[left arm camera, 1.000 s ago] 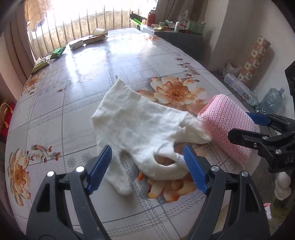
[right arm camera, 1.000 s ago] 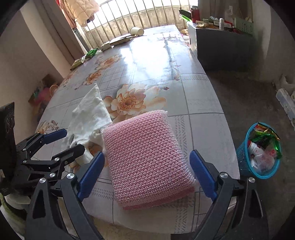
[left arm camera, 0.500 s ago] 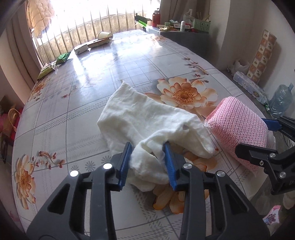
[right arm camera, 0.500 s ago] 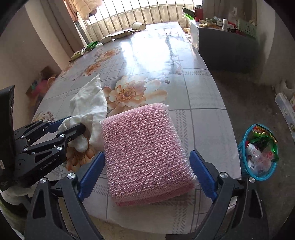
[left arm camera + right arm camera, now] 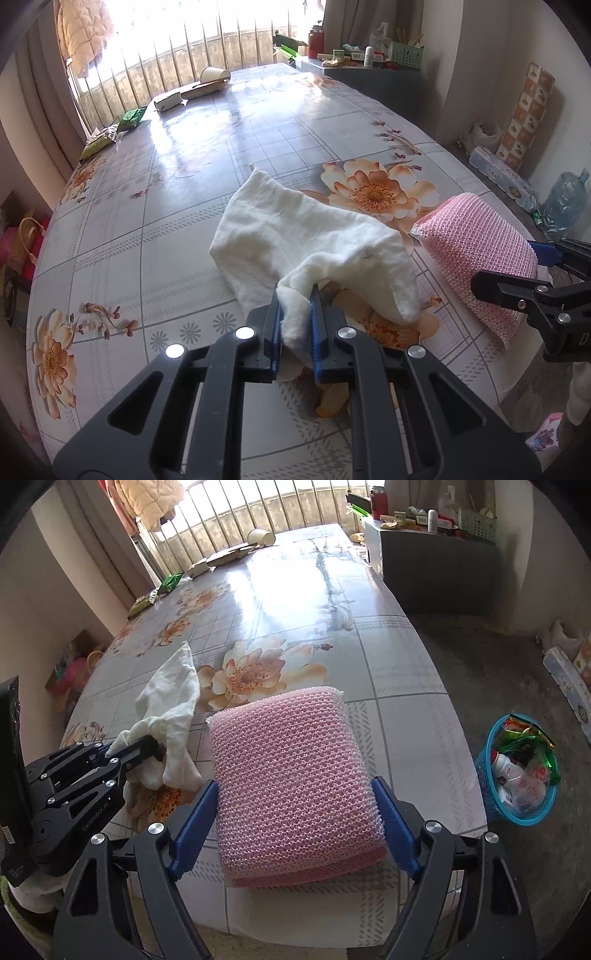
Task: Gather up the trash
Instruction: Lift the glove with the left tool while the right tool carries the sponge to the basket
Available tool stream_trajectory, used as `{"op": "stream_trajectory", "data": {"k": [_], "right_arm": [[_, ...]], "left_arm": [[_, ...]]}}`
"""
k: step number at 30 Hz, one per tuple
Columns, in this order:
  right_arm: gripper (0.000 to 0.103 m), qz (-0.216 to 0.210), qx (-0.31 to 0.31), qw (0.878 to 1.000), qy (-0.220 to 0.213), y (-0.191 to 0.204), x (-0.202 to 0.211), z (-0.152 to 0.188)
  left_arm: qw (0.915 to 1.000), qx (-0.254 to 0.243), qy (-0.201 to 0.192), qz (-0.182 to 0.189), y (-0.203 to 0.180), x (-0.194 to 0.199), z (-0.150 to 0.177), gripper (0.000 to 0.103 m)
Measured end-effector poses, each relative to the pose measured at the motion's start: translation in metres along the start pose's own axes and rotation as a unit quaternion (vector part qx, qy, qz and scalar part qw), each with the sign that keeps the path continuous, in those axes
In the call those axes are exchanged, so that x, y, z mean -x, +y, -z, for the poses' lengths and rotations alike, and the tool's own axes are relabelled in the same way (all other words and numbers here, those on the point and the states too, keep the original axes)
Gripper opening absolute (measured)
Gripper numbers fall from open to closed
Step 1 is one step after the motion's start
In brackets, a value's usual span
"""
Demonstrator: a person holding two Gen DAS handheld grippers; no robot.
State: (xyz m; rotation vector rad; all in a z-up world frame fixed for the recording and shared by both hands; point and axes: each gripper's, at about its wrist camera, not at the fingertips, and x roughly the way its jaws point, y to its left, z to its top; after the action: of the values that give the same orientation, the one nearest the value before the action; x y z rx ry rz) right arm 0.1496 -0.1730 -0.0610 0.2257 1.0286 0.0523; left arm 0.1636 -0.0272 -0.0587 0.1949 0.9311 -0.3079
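A white cloth (image 5: 295,229) lies crumpled on the floral table (image 5: 166,206). My left gripper (image 5: 295,314) is shut on its near edge and lifts that edge slightly; the cloth (image 5: 173,701) and left gripper (image 5: 129,749) also show in the right wrist view. A pink mesh sponge pad (image 5: 291,786) lies at the table's near right edge, also seen in the left wrist view (image 5: 476,251). My right gripper (image 5: 295,823) has its blue pads against both sides of the pad.
A blue trash basket (image 5: 517,771) full of wrappers stands on the floor right of the table. At the far end lie a paper cup (image 5: 214,75), a small box (image 5: 168,101) and green wrappers (image 5: 131,118). A grey cabinet (image 5: 436,572) stands beyond.
My left gripper closed from wide open onto the cloth's near edge and bunched it up. My right gripper narrowed onto the pink pad's sides.
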Motion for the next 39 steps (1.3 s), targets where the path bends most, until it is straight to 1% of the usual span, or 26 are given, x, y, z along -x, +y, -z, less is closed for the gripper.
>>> {"op": "stream_trajectory", "data": {"k": [12,17,21,24,28,31,34,36,39], "right_arm": [[0.079,-0.038,-0.028,0.999,-0.012,-0.006,0.013,-0.003],[0.079,-0.055,-0.03,0.998,-0.026,-0.001,0.023,-0.006],[0.079,-0.074,-0.04,0.995,-0.052,-0.001,0.038,-0.007],[0.079,-0.092,-0.057,0.992,-0.072,-0.01,0.051,-0.004],[0.079,-0.1,-0.089,0.986,-0.101,-0.038,0.073,-0.002],[0.079,-0.093,-0.127,0.979,-0.132,-0.071,0.094,0.005],[0.079,-0.077,-0.175,0.968,-0.164,-0.114,0.116,0.017],[0.079,-0.053,-0.209,0.96,-0.18,-0.146,0.128,0.029],[0.079,-0.022,-0.26,0.945,-0.194,-0.195,0.139,0.05]], "left_arm": [[0.9996,0.011,-0.027,-0.004,0.007,0.022,-0.005,0.01],[0.9986,0.02,-0.046,0.018,0.012,0.04,-0.01,0.009],[0.9971,0.022,-0.063,0.036,0.013,0.055,-0.019,0.009],[0.9959,0.015,-0.069,0.056,0.008,0.064,-0.031,0.008],[0.9927,0.0,-0.085,0.086,-0.009,0.077,-0.053,0.008],[0.9883,-0.014,-0.092,0.121,-0.03,0.085,-0.072,0.008],[0.9812,-0.035,-0.095,0.165,-0.064,0.089,-0.092,0.008],[0.975,-0.053,-0.092,0.195,-0.092,0.088,-0.106,0.008],[0.9654,-0.084,-0.075,0.235,-0.143,0.077,-0.124,0.008]]}}
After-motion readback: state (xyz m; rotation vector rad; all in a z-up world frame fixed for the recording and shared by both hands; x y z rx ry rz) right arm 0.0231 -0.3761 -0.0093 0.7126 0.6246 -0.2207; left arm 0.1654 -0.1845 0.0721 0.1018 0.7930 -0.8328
